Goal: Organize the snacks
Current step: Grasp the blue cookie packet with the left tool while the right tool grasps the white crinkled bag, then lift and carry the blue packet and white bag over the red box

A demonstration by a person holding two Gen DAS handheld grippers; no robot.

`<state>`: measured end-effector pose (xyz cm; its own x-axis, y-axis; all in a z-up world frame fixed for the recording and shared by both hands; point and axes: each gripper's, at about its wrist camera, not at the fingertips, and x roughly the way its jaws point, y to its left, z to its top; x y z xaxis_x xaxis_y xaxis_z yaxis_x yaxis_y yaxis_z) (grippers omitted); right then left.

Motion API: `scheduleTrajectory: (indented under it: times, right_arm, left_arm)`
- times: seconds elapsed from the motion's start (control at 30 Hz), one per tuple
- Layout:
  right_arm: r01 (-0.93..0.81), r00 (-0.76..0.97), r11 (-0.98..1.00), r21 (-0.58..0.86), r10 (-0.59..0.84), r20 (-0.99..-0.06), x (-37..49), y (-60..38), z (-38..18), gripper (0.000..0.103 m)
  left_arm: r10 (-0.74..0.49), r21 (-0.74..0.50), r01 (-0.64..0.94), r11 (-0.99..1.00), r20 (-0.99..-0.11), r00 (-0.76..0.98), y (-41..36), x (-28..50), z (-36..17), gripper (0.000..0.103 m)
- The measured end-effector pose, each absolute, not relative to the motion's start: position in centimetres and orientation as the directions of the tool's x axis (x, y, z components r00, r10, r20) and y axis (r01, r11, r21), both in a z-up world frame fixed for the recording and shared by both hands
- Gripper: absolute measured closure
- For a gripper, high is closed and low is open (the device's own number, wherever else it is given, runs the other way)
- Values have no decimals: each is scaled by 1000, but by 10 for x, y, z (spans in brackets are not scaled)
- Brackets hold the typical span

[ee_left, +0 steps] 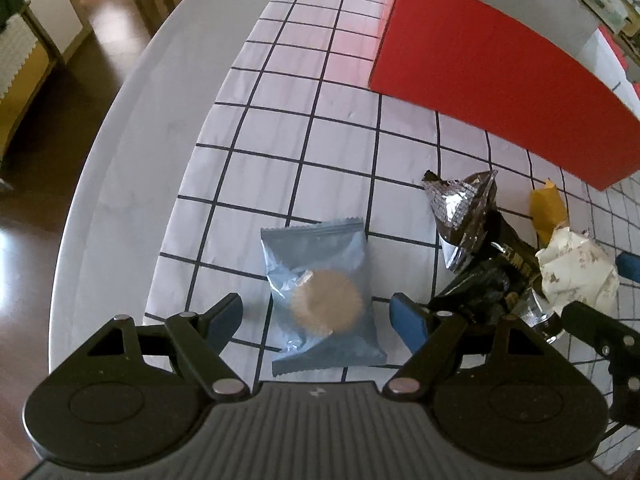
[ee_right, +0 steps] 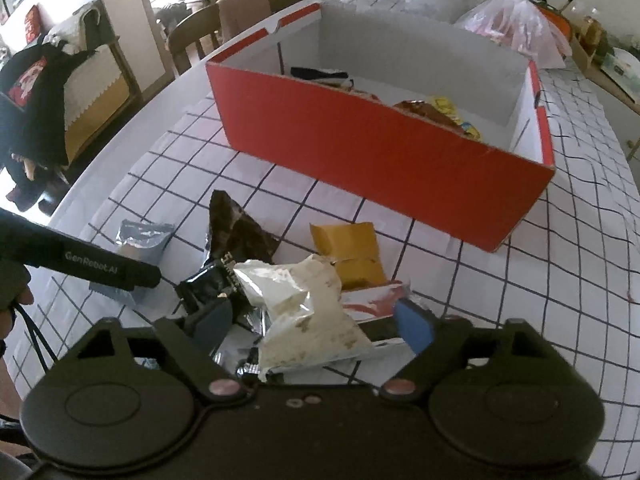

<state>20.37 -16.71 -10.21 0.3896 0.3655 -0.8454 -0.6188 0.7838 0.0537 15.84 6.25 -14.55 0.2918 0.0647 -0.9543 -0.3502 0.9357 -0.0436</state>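
checked cloth [ee_left: 280, 128] on pale table [ee_left: 132, 128]

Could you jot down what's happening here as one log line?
left gripper: open over blue cookie packet | right gripper: open around white packet | red box: partly filled

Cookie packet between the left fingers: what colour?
Grey-blue packet, clearest in the left wrist view.

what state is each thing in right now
left tool: open, straddling the blue packet
blue packet: sealed, flat on the cloth
right tool: open around the white packet
white packet: crumpled, on the pile
black packet: crumpled
red box: open, some snacks inside
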Motion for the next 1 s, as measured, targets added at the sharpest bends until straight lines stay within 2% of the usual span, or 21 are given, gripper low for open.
scheduleTrajectory:
  times: [0.13,0.33,0.4,0.43,0.77,1.0]
  right_arm:
    - [-634,377,771,57,373,-848,204,-164,-104,28]
    - [-645,371,762,50,370,-852,202,-162,-109,36]
    - [-641,375,766,47,365,-852,201,-161,-110,45]
    - [-640,375,767,45,363,-853,201,-161,-111,51]
    - [-609,403,791,55,368,-838,193,-166,-108,61]
    - [-552,428,829,90,374,-823,185,-172,-102,62]
  left_arm:
    - [82,-33,-360,932,-951,297,61,158,-145,25]
    - [133,16,-352,936,-941,311,55,152,-142,42]
    - [138,19,-347,938,-937,321,54,149,-140,54]
    - [140,21,-342,939,-935,326,53,148,-140,55]
    - [80,-54,-354,934,-933,351,65,142,-138,56]
    - [24,-115,-372,921,-937,349,75,138,-138,56]
